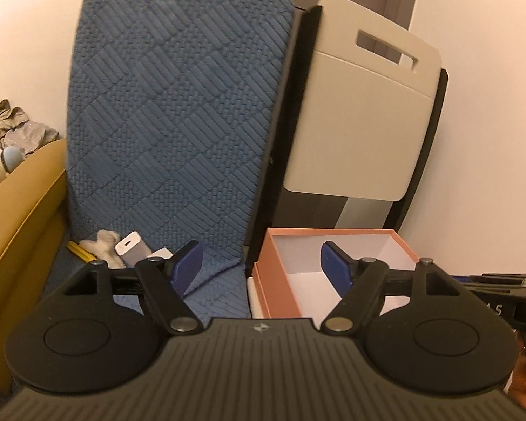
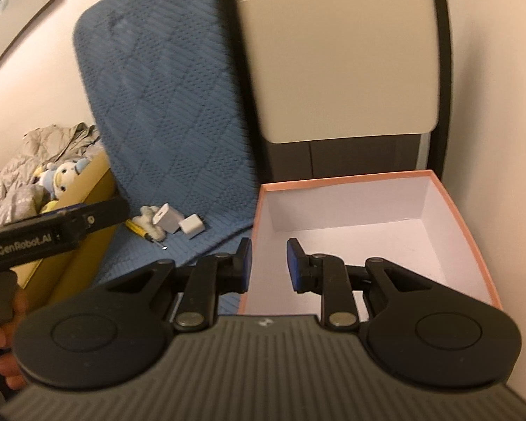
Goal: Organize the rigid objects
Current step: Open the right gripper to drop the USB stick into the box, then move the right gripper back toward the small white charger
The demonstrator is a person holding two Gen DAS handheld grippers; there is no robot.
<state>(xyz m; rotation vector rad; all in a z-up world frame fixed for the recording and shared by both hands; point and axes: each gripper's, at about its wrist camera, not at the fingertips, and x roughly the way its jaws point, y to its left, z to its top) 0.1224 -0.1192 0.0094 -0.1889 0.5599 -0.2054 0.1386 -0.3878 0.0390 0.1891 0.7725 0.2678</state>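
Note:
A pink cardboard box [image 2: 333,179] with a white, empty inside stands open on the right, beside the blue quilted cover. On the cover to the left lie two white charger blocks [image 2: 165,222] [image 2: 191,226], a small white plush piece [image 2: 150,224] and a yellow item [image 2: 135,227]. My right gripper [image 2: 269,263] hovers over the box's near left corner, jaws a little apart with nothing between them. My left gripper [image 1: 263,263] is open wide and empty, straddling the box's left wall [image 1: 273,280]. The nearer charger [image 1: 131,247] sits just left of its left finger.
The blue quilted cover [image 1: 179,105] drapes over a seat back. A beige folding panel [image 1: 361,105] leans behind the box, with a bare wall to the right. On the left, a yellow bin [image 1: 28,193] holds plush toys and grey clothing. A hand grips each tool.

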